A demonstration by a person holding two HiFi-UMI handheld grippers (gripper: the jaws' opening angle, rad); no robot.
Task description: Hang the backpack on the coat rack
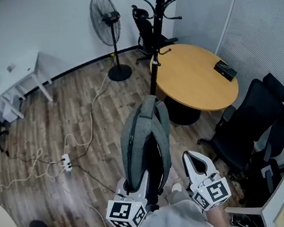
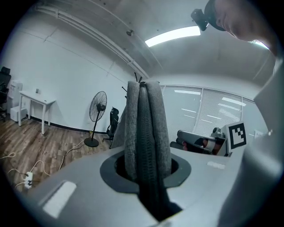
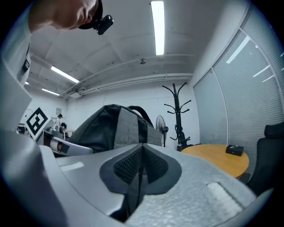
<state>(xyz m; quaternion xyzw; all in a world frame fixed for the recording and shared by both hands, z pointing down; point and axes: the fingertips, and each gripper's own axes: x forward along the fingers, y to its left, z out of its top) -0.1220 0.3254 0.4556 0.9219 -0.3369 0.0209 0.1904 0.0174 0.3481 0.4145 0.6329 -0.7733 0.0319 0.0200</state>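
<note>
Before the coat rack [image 1: 156,30], left tool [image 2: 148,177] clamped on grey backpack [image 1: 143,141], right tool [image 3: 142,148] closed, empty.

The line to the coat rack [image 1: 156,35] is being filled by the backpack [image 1: 143,141]. Room at right is being narrowed by the round table [image 1: 194,80] and black chairs [image 1: 251,116]; leftward floor [image 1: 55,122] is being crossed only by cables [image 1: 91,119].

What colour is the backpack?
The backpack is mostly grey with black trim; the head view shows it best.
</note>
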